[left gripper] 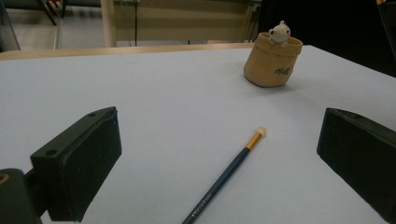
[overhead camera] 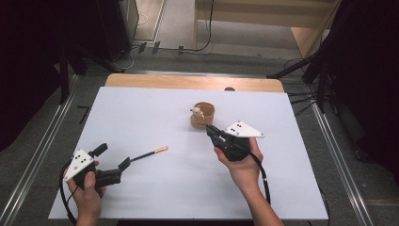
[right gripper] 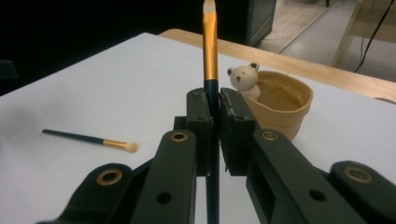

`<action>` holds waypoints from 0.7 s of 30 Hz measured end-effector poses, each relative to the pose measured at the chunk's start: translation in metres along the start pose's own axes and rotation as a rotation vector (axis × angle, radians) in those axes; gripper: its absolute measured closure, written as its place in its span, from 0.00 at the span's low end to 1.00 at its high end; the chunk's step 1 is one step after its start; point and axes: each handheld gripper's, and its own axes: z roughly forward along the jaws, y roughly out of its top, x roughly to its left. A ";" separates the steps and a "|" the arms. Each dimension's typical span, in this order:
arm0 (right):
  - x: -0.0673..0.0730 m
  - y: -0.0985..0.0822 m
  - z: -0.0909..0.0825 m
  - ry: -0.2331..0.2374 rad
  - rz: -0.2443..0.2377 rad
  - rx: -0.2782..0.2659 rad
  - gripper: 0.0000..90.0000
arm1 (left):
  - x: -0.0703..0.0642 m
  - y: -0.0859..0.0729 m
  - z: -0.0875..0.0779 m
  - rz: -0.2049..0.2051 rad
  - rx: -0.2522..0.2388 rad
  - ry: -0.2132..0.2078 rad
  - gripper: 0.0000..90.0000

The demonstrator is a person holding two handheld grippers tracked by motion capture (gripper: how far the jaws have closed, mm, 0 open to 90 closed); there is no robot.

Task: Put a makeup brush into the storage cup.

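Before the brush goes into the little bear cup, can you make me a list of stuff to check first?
1. Right gripper shut tight on the held brush: ok.
2. Held brush standing straight up between the jaws: ok.
3. Cup upright with its mouth open: ok.
4. Brush lined up over the cup's mouth: not ok, the cup sits just beyond and to one side.
5. Bear on the rim out of the way: cannot tell.
6. Left gripper open, the other brush lying flat between its jaws, untouched: ok.
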 end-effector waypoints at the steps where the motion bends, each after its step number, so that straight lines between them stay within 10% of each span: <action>1: 0.000 0.000 0.000 -0.001 0.003 -0.006 0.94 | 0.000 0.000 0.000 0.001 0.001 -0.001 0.01; 21: -0.012 0.004 -0.003 -0.007 0.026 -0.132 0.94 | 0.000 0.000 0.000 0.002 0.001 -0.003 0.01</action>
